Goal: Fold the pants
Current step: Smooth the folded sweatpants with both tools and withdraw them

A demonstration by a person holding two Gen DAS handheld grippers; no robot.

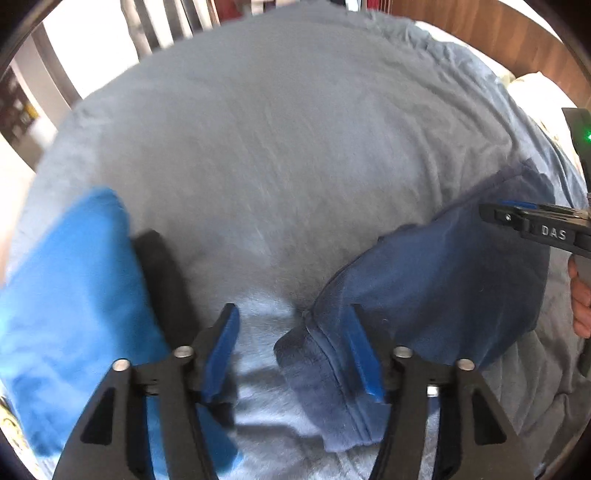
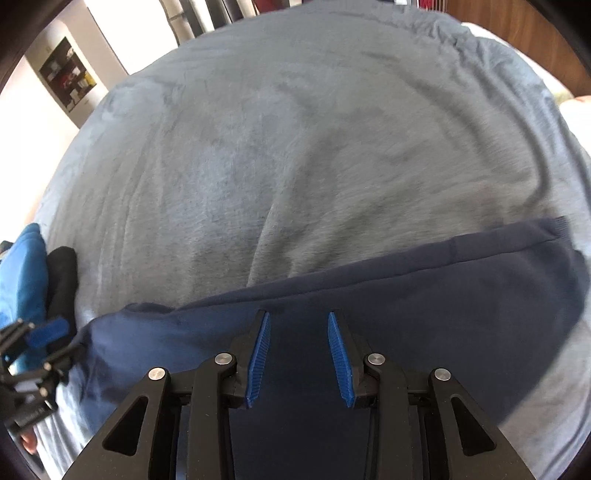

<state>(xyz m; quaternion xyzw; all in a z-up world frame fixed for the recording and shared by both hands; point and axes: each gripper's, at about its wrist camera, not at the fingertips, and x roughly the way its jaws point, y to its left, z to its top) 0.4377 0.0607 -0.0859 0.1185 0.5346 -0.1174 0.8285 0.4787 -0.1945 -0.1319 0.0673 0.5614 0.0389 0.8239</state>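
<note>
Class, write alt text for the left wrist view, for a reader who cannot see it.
The open left gripper points down at the rumpled end of navy pants lying on a grey blanket. The pants run right toward the right gripper at the frame's edge. A bright blue cloth and a black item lie at left.

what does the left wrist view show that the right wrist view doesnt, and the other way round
Only the left wrist view: the pants' hem end, a loose corner lying between the open left gripper, and the far headboard.

Only the right wrist view: the pants' long upper edge with its ribbed end, the open right gripper over the cloth with nothing pinched, and a wall shelf.

Both: the navy pants on the grey blanket, the bright blue garment, the black item beside it, and each other's gripper at the frame edge.
</note>
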